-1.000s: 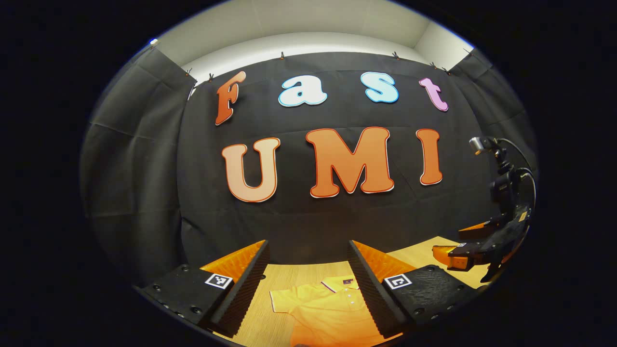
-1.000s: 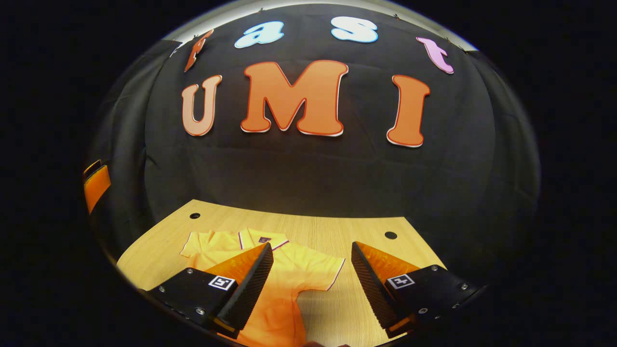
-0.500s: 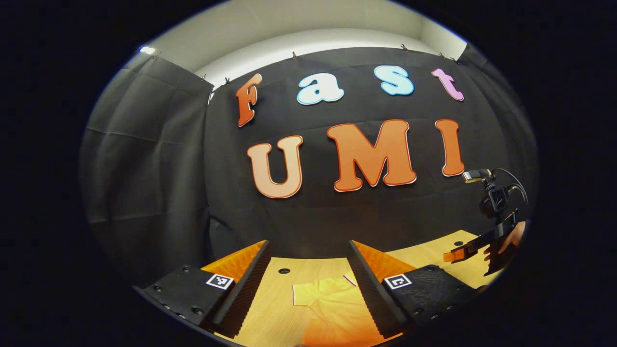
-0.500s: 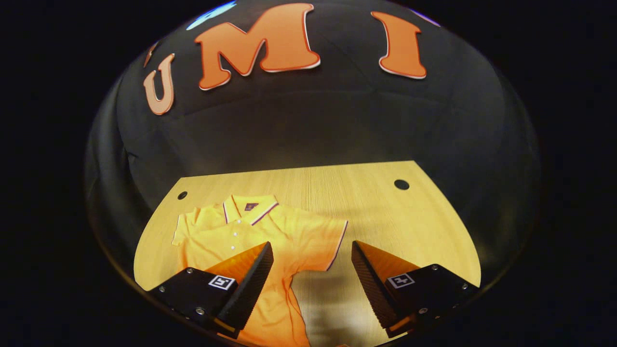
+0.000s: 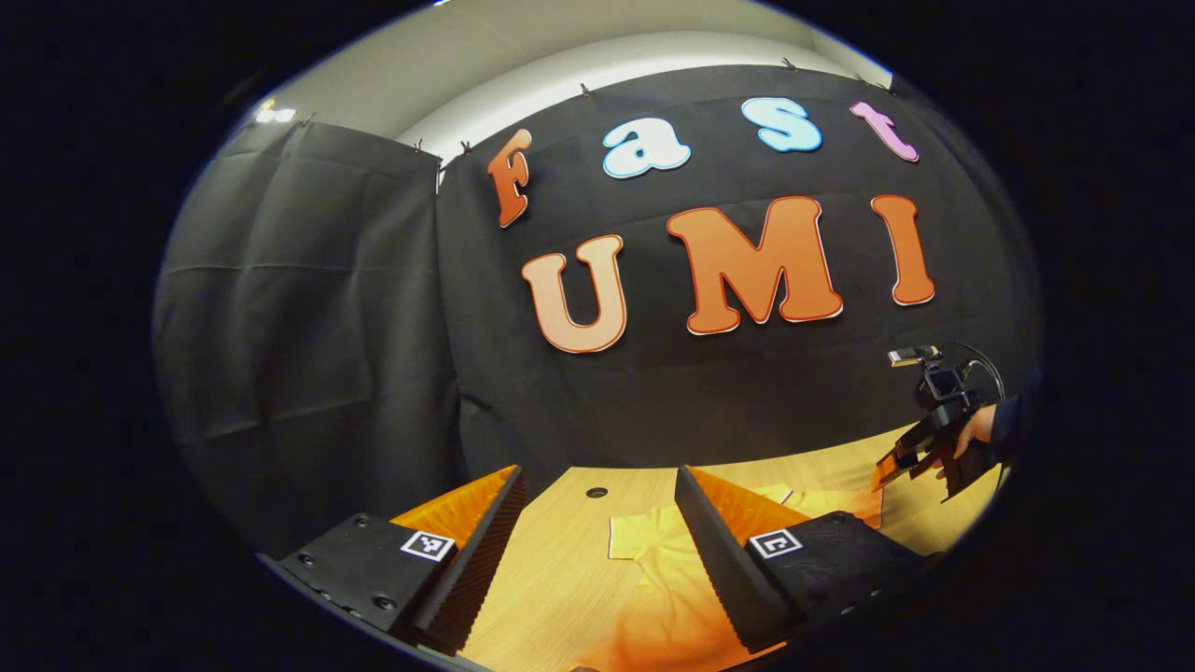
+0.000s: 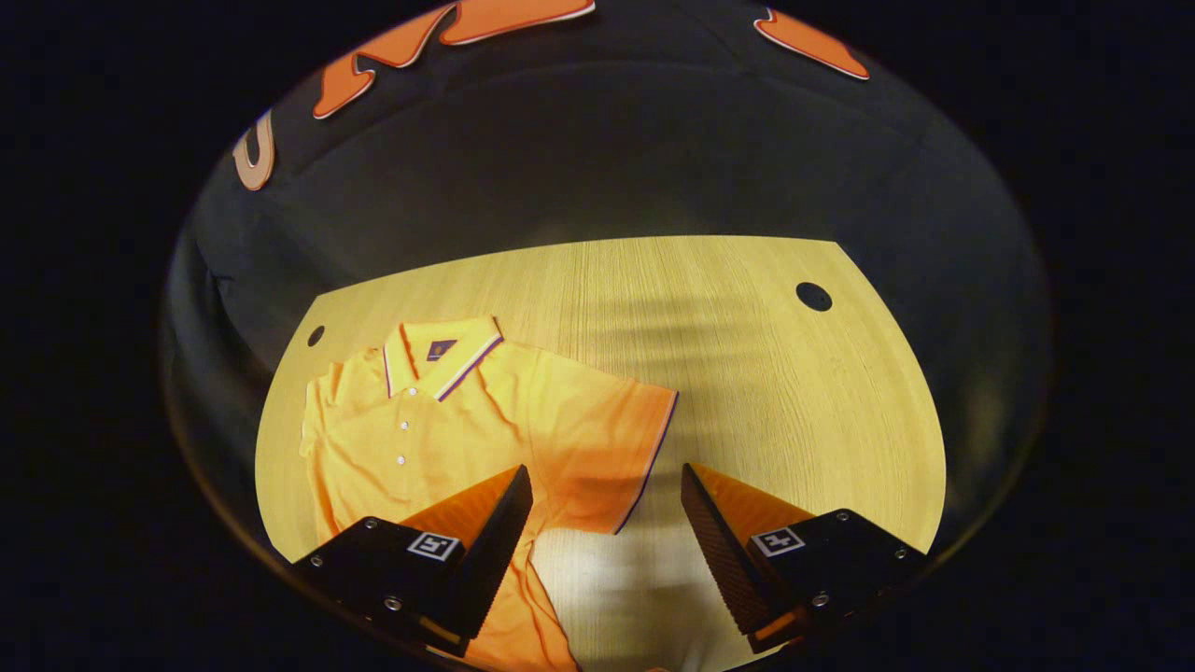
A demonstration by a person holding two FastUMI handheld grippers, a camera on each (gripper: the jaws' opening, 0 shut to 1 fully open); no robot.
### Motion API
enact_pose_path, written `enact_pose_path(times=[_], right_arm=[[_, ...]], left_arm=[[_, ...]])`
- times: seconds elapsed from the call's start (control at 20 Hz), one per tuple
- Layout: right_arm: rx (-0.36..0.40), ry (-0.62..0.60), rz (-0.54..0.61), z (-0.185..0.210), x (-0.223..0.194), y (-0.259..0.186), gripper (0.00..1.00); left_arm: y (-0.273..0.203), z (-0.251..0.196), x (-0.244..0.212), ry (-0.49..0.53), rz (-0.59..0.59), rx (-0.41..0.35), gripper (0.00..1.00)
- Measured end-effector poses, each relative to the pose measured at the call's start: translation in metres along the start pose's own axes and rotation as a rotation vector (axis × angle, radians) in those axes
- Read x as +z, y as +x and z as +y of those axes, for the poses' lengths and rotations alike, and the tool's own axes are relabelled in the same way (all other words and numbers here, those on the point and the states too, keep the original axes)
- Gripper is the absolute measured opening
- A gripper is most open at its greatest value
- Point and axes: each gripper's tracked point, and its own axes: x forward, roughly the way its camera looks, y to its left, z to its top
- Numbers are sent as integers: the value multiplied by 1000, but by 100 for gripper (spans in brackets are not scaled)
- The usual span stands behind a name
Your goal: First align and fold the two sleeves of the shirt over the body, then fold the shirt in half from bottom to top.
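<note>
The wooden table [image 6: 747,373] is now seen from far steeper than a second ago in the right gripper view, and the orange shirt [image 6: 439,429] is spread flat at about 9 o'clock on it, collar toward 12, both sleeves unfolded. The right gripper [image 6: 607,523] has been lowered toward the right sleeve [image 6: 616,448], jaws spread wide and empty above the cuff. The left gripper [image 5: 602,532], likewise agape and holding nothing, has been swung toward the left sleeve [image 5: 639,537]. No fold is judged begun; a sleeve grasp appears imminent.
</note>
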Motion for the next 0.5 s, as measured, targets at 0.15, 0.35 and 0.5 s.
enact_pose_path(times=[0.15, 0.35, 0.5], right_arm=[[-27, -31, 74, -10, -5, 26, 96], [-30, 15, 205, -15, -18, 51, 89], [-66, -8, 257, -22, -25, 68, 83]], left_arm=[[-5, 1, 0, 7, 13, 26, 100], [-8, 1, -1, 17, 34, 40, 99], [-12, 0, -3, 12, 44, 61, 98]])
